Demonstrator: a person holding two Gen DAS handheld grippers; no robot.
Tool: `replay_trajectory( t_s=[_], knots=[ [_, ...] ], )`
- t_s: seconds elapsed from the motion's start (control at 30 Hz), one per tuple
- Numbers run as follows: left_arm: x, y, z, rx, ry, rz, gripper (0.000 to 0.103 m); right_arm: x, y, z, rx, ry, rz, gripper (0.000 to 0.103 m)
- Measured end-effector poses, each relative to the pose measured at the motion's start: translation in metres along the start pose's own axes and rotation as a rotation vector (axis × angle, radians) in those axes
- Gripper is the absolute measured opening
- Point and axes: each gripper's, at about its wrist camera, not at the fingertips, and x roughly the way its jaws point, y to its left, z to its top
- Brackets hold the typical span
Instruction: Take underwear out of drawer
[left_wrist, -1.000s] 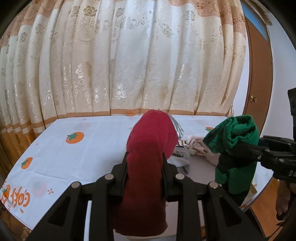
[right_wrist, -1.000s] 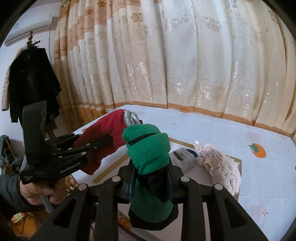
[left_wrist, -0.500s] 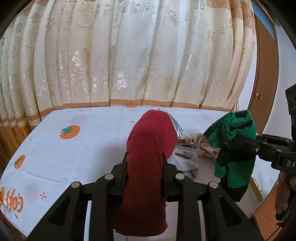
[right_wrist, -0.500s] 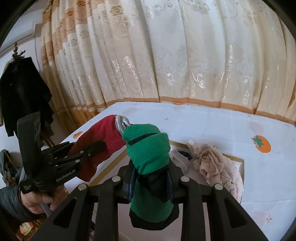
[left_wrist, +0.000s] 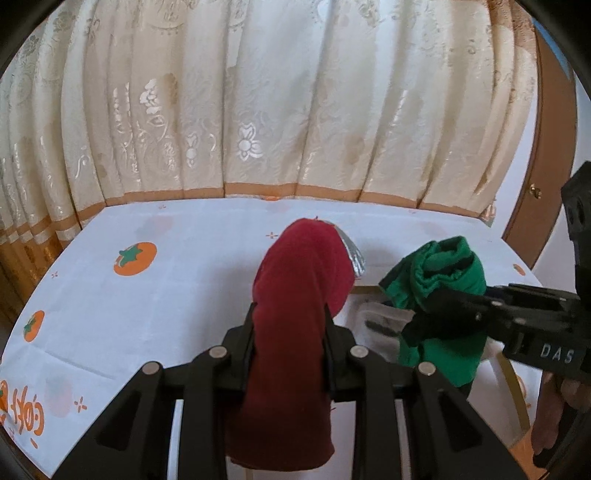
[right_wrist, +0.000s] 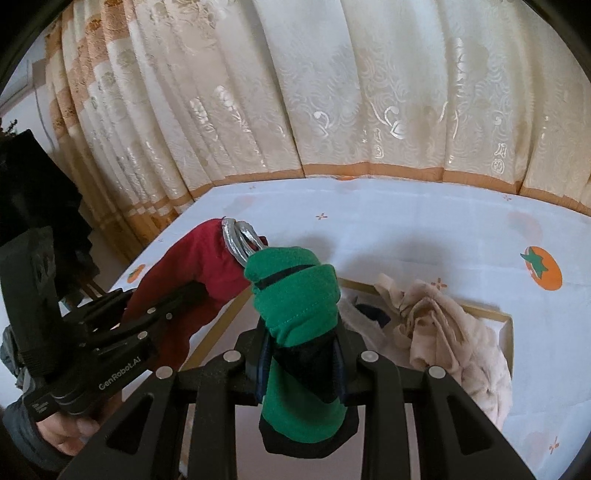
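We had open tablecloth (left_wrist: 184, 302) ahead and to the left of the left gripper (left_wrist: 290, 325), bare up to the curtain (left_wrist: 258, 110), which walled off the far edge. Right gripper (right_wrist: 301, 339) sat just beside the left, so lateral room between them was tight. Below the right one, the drawer (right_wrist: 506, 321) was crowded by the beige garment pile (right_wrist: 454, 332); its near-left corner showed bare floor. Wooden door (left_wrist: 546, 184) bounded the far right.
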Motion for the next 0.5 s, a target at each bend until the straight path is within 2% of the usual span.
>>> replay_trajectory(
  t_s=[0.23, 0.5],
  knots=[
    [0.034, 0.008, 0.004, -0.087, 0.102, -0.027, 0.027, 0.028, -0.012, 0.009, 0.057, 0.042, -0.006, 0.03],
    [0.052, 0.005, 0.004, -0.104, 0.13, -0.024, 0.027, 0.051, -0.013, 0.012, 0.066, 0.086, -0.022, 0.03]
  ],
)
